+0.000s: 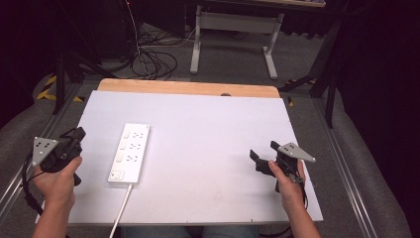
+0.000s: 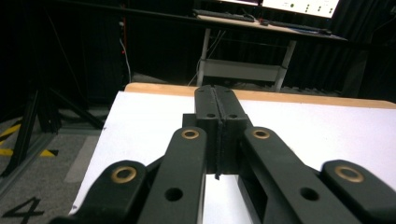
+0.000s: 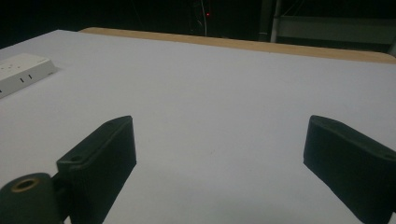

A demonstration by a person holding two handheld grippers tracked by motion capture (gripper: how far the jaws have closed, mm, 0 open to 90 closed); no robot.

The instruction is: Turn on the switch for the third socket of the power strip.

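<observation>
A white power strip [image 1: 130, 152] with several sockets lies lengthwise on the left part of the white table top [image 1: 208, 129], its white cable [image 1: 122, 208] trailing off the near edge. Its end [image 3: 23, 70] also shows at the far left of the right gripper view. My left gripper [image 1: 77, 135] hovers at the table's left edge, left of the strip, its jaws pressed together with nothing between them [image 2: 217, 100]. My right gripper [image 1: 263, 154] sits over the right part of the table, jaws wide apart and empty [image 3: 219, 149].
The table has a wooden strip [image 1: 188, 88] along its far edge. Beyond it stand a desk frame [image 1: 233, 34] and tangled cables [image 1: 151, 59] on the grey floor. Black stand legs [image 1: 62, 74] rise at the far left.
</observation>
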